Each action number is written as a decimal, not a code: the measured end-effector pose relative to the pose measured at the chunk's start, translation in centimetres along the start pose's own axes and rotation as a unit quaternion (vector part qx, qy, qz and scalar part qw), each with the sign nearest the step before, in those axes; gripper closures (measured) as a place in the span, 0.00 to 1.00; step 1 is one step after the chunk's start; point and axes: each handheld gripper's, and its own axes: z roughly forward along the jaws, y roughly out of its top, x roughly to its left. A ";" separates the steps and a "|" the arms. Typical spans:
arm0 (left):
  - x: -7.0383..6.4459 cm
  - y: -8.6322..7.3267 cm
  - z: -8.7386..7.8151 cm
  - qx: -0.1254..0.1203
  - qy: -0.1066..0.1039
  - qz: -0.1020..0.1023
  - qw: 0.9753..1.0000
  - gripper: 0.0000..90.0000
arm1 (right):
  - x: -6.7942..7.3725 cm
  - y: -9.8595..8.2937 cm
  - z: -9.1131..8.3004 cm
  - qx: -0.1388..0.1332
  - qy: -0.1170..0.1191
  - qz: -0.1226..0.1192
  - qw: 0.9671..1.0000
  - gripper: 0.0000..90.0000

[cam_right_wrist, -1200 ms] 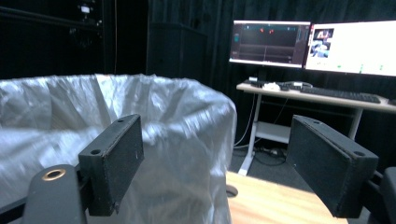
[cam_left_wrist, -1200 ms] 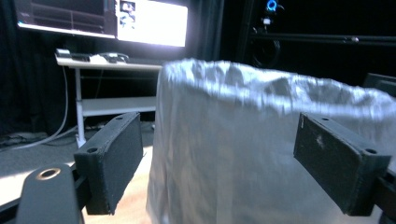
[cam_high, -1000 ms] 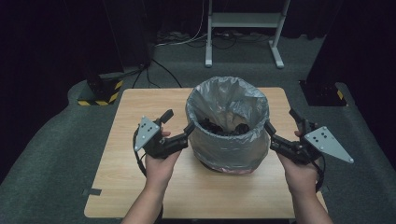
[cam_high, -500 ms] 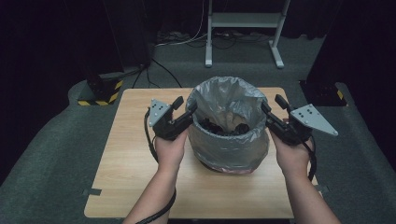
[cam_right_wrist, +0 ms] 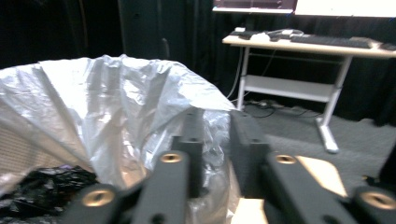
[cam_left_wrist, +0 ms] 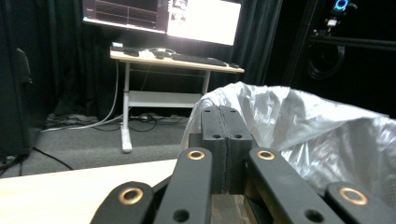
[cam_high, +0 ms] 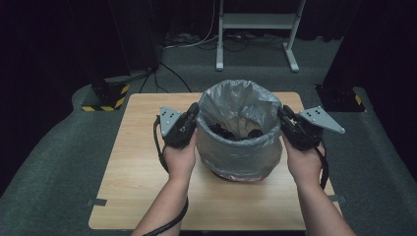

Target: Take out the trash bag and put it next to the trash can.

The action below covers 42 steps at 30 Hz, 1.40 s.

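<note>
Two grippers flank bag (cam_high: 241,105): left gripper (cam_high: 193,111) closed, right gripper (cam_high: 281,113) parted.

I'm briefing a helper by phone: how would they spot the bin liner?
On the wooden table stands one round bin. The silver-grey plastic bin liner lines it, its crinkled rim folded over the top, between the two hand-held grippers; it is the only shiny, wrinkled thing there.

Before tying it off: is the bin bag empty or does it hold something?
Not empty. Dark crumpled items lie inside the silver bin bag; what they are cannot be told.
</note>
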 end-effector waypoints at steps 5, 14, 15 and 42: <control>0.1 0.3 0.0 -0.003 -0.012 -0.007 1.000 1.00 | 0.0 0.2 -0.2 -0.008 -0.001 -0.016 1.000 1.00; -0.9 4.6 -0.8 -0.058 -0.039 0.008 0.998 1.00 | 0.2 3.5 -1.7 -0.084 -0.007 -0.029 0.996 1.00; -1.0 5.1 -0.9 -0.064 -0.041 0.009 0.997 1.00 | 0.2 4.0 -1.9 -0.089 -0.007 -0.029 0.996 1.00; -1.4 3.9 -2.9 -0.075 -0.085 -0.001 0.994 1.00 | 13.6 3.9 -4.1 -0.177 0.032 -0.087 0.980 1.00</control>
